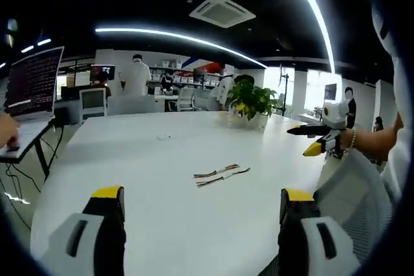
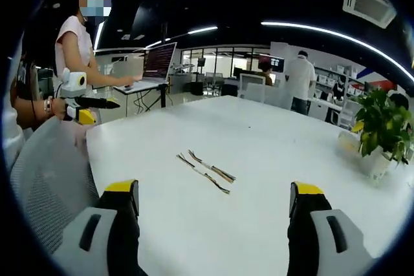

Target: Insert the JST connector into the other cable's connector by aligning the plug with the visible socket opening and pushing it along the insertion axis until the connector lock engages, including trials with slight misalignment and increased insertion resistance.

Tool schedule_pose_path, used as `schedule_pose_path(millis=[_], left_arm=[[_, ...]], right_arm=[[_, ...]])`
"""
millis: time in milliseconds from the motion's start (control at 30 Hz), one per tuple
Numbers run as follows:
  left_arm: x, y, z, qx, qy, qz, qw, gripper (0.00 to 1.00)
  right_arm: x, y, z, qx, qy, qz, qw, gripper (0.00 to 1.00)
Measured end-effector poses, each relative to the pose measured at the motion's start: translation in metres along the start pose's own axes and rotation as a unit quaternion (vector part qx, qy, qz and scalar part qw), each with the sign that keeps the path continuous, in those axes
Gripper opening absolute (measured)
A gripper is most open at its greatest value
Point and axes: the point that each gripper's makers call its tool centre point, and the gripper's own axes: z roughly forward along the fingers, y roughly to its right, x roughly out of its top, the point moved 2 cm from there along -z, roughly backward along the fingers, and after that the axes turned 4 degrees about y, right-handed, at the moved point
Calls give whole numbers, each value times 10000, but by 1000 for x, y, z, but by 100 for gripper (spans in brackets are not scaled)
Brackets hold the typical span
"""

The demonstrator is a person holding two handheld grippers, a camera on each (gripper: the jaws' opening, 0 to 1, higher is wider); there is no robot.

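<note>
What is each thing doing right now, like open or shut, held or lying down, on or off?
left gripper: fingers open, holding nothing.
right gripper: fingers open, holding nothing.
two cables: lying side by side on the white table, not plugged together, nobody touching them.
laptop: lid open, screen on.
potted plant: standing upright on the table.
</note>
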Motion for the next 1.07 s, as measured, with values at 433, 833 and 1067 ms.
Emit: schedule_pose_path(millis=[433,833,1067], left_arm=[[-17,7,-6,39,-165,-235,9996,99],[-23,9,-7,-1,-294,-240,9993,99],[-26,10,-7,-40,-354,-252,9990,99]], right_arm=[[-19,-11,-11,-29,-188,136,9997,94],[-27,-14,-11,-35,-261,228,9994,94],[-29,-13,-11,-66,-269,309,9991,93]])
